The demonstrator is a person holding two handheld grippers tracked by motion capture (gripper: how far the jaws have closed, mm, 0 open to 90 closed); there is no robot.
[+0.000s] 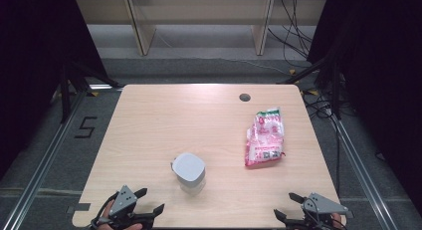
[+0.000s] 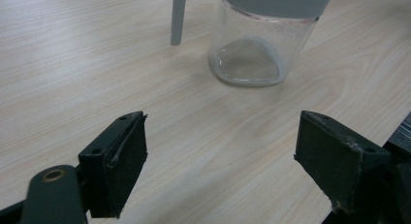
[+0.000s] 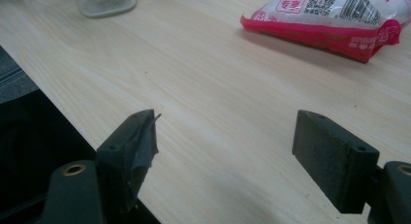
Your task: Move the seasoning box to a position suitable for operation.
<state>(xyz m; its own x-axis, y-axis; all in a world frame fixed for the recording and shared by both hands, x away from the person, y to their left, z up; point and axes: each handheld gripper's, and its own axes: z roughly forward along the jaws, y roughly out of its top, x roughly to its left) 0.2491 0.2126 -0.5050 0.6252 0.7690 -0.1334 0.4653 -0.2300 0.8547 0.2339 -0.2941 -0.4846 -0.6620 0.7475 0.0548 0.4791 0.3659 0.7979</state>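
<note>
A clear glass jar (image 1: 189, 173) with a grey lid stands near the table's front middle; its base (image 2: 248, 61) shows ahead of my left gripper (image 2: 220, 153), whose jaws stand open with nothing between them. That left gripper (image 1: 149, 200) rests at the front left edge. A pink and white snack bag (image 1: 265, 137) lies flat at the right; its red end (image 3: 329, 18) shows beyond my right gripper (image 3: 225, 146), also open and empty. The right gripper (image 1: 287, 204) sits at the front right edge.
The light wooden table (image 1: 164, 120) has a dark round hole (image 1: 244, 97) near its far edge. Black frame legs and cables stand on the floor around it. A grey strap (image 2: 178, 18) hangs beside the jar.
</note>
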